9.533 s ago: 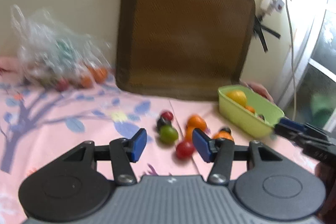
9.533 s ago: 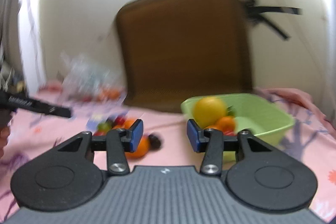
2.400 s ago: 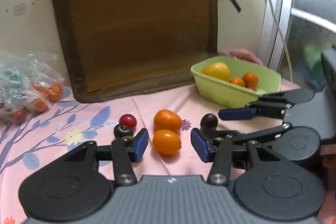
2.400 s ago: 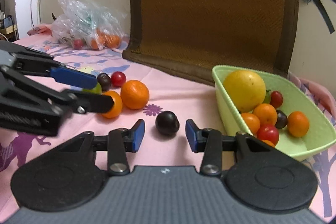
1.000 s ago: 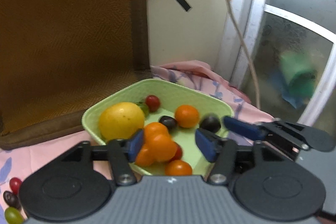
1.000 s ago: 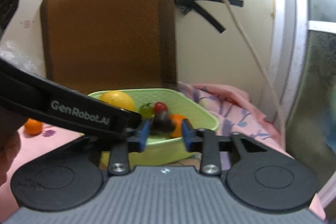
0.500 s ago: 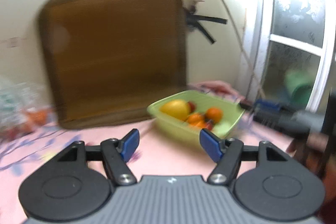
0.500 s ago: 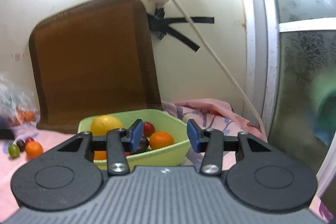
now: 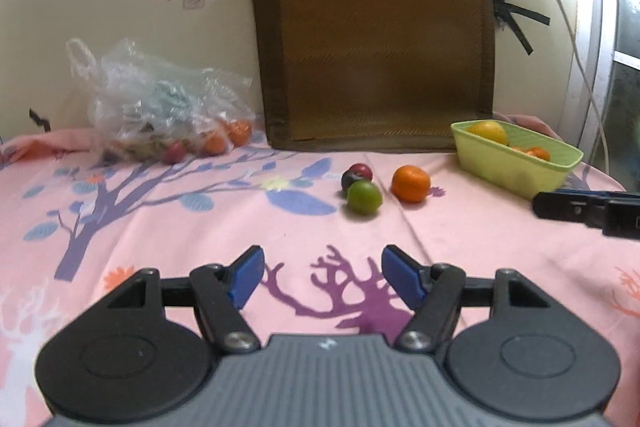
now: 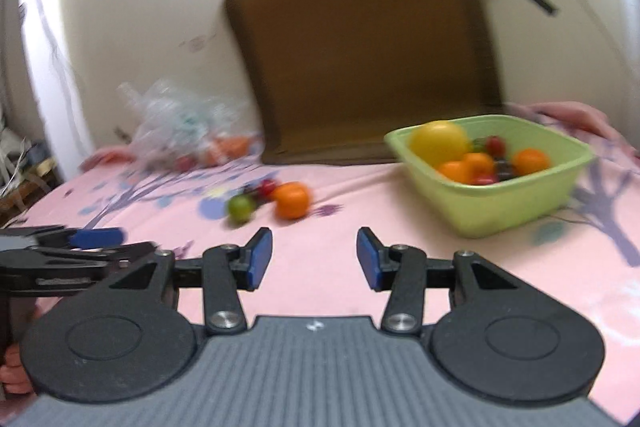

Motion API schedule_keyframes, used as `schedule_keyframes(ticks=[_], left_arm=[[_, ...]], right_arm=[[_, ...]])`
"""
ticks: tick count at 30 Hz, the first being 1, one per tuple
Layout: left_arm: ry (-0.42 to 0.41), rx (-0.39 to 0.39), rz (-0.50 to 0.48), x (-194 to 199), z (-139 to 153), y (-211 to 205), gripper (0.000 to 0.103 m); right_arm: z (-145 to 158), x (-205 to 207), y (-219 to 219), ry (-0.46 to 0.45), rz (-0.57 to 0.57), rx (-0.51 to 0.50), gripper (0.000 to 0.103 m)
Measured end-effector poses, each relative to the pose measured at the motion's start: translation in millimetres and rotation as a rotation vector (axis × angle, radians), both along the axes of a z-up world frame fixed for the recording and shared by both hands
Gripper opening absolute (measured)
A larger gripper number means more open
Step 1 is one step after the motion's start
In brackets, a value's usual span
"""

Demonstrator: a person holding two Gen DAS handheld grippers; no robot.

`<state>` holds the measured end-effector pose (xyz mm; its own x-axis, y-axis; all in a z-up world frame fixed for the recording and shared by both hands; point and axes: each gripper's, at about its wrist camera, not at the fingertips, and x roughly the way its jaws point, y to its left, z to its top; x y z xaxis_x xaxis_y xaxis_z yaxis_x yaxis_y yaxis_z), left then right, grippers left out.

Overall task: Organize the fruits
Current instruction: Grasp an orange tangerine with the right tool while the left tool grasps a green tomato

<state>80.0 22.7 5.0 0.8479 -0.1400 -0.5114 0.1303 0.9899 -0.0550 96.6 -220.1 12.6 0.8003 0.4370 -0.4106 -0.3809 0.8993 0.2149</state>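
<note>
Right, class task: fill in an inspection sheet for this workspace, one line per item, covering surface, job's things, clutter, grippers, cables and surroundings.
Surface: pink cloth with tree prints.
Job's things: green basket holding fruit; loose on the cloth beside it, an orange, a green fruit, a dark fruit and a red fruit clustered together.
Clutter: plastic bag with more fruit, by the wall.
Grippers: left gripper open, empty; right gripper open, empty.
Cables: white cord hanging from a wall plug.
Surroundings: brown cushion leaning on the wall; window frame at right.
</note>
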Motion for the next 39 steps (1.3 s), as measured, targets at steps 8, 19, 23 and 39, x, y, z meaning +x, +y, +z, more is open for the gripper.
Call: schedule_keyframes(ticks=[8,19,23,39], left_arm=[[-0.007,-0.043,-0.040,1,-1,3,0.067],[-0.007,0.107,-0.134,71,4,-39,0.058],[0.026,0.094,-0.142,88,-3,-44,0.055],[0.114,-0.072,-0.167,55,-5,-28,0.030]], right_arm=[[0,36,37,0.028,0.032,-0.032,0.049],[-9,102,47,0.123,0.037,0.005,0.050],[-13,105,46,0.150,0.054,0.021,0.050],[-6,61,26,0.160,0.069,-0.009,0.039]])
